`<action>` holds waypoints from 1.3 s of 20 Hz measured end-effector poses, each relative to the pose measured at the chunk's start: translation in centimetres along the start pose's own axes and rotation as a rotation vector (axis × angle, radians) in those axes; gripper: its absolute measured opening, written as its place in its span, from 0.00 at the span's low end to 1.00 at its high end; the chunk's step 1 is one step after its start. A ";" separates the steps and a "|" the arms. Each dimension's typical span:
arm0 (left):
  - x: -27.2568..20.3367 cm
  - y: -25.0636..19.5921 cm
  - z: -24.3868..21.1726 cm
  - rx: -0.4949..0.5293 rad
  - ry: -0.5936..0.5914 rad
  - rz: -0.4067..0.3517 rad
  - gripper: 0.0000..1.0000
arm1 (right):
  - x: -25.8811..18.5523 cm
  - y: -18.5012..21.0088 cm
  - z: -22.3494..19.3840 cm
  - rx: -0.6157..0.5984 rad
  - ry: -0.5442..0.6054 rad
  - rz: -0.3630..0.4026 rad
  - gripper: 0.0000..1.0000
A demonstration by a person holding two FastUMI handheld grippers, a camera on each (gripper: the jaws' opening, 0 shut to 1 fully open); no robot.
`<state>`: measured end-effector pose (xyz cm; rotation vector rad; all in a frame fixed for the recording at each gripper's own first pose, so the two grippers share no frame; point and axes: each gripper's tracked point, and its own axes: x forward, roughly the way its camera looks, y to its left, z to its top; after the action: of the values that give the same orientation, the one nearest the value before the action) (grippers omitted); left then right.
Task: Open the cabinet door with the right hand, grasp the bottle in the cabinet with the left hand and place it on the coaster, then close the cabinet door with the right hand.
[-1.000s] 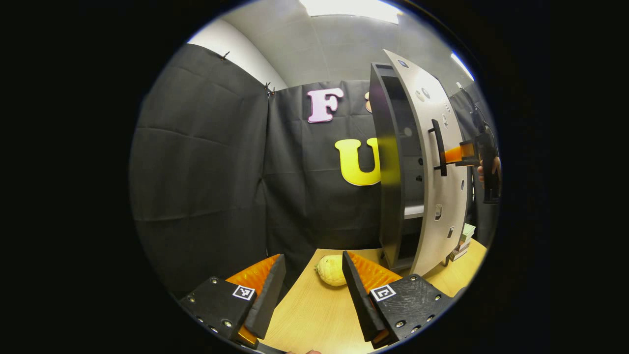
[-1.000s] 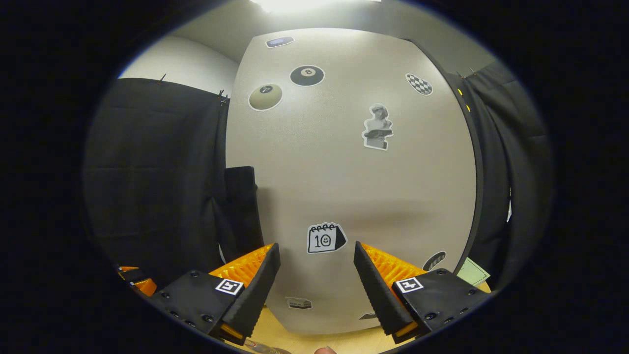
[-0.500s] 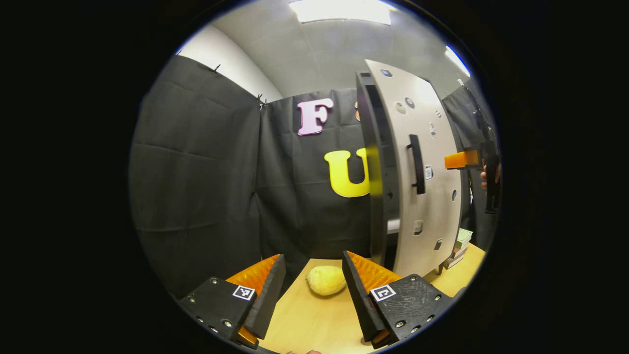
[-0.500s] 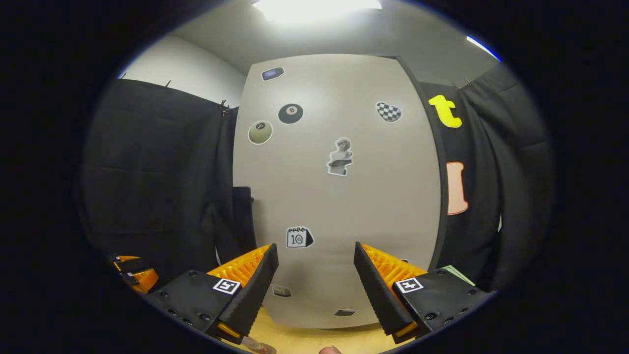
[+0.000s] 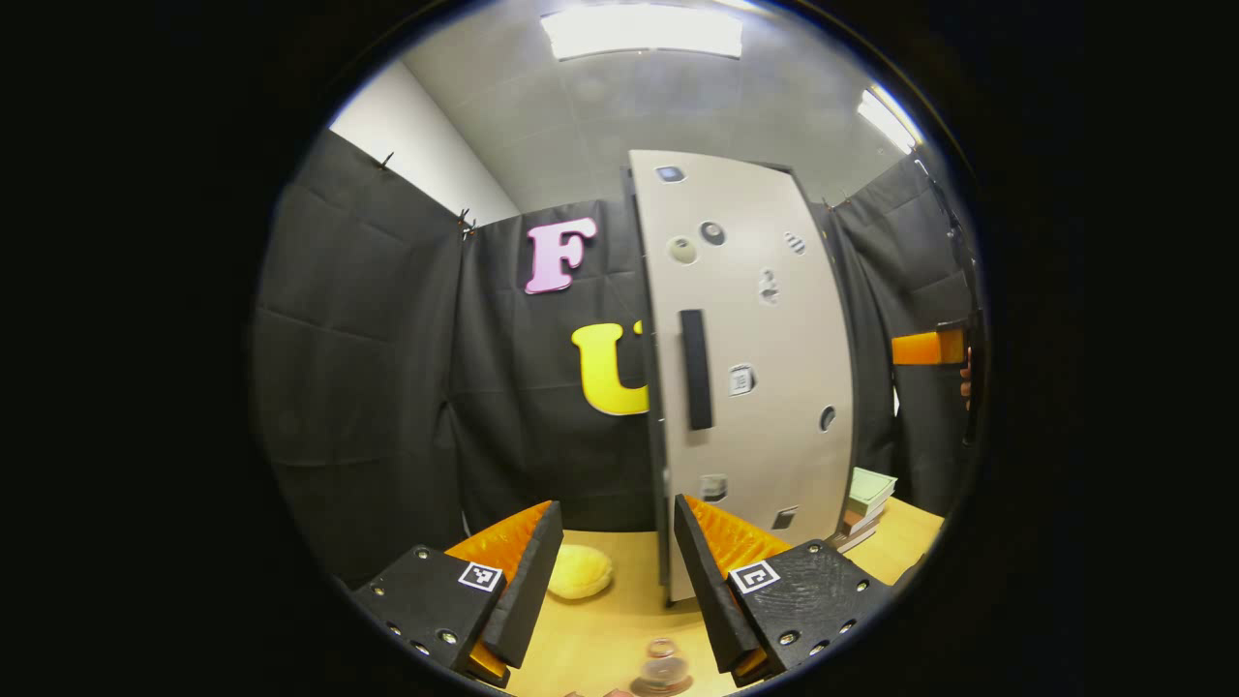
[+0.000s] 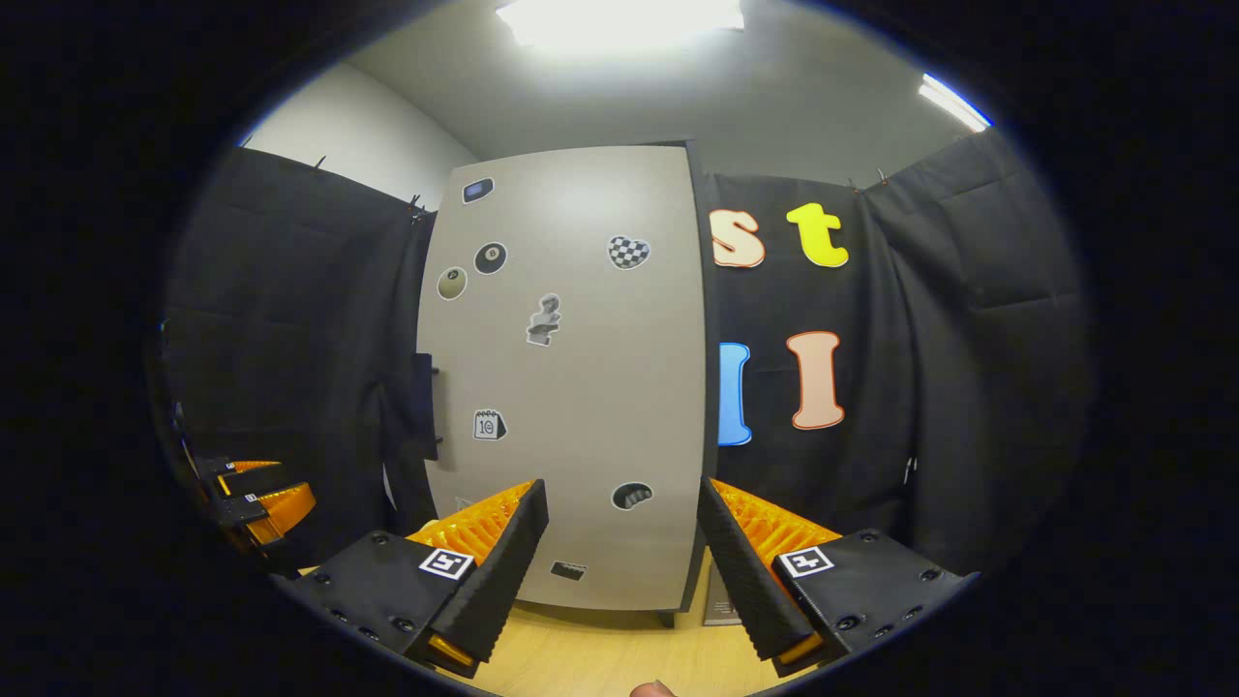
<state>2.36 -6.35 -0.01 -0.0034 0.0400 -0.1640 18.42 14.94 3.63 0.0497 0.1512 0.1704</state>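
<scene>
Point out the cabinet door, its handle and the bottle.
cabinet door [image 5: 765, 348]: left gripper view, bare middle of the panel.
handle [image 5: 695, 370]: left gripper view, middle of the dark bar.
bottle [image 5: 663, 668]: left gripper view, its body at the bottom edge, on the coaster.

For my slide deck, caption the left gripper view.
Open left tongs hover over the table; cabinet door shut, bottle on its coaster.

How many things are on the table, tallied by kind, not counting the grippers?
Cabinet: 1
Bottle on the coaster: 1
Yellow lemon-like fruit: 1
Stack of books: 1
Total: 4
</scene>
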 end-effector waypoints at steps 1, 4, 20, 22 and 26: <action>-0.3 -1.0 0.6 -0.001 -0.005 -0.002 0.67 | -0.9 -1.2 -0.1 0.000 -0.004 -0.009 0.99; -1.1 -3.4 1.5 0.012 -0.001 0.011 0.65 | -3.4 -4.4 -0.8 0.007 -0.011 -0.024 0.98; -2.9 -4.9 3.2 0.019 -0.032 -0.003 0.65 | -10.6 -9.5 -3.5 0.029 -0.025 -0.122 0.98; -3.3 -4.0 3.2 0.020 -0.034 -0.002 0.65 | -10.7 -8.8 -3.4 0.045 -0.031 -0.126 0.98; -3.5 -2.3 3.4 0.022 -0.040 -0.001 0.67 | -11.0 -8.3 -2.9 0.046 -0.042 -0.142 0.98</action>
<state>-1.33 -8.01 3.51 0.0155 -0.0016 -0.1650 8.67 4.99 1.86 0.0883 0.1163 0.0238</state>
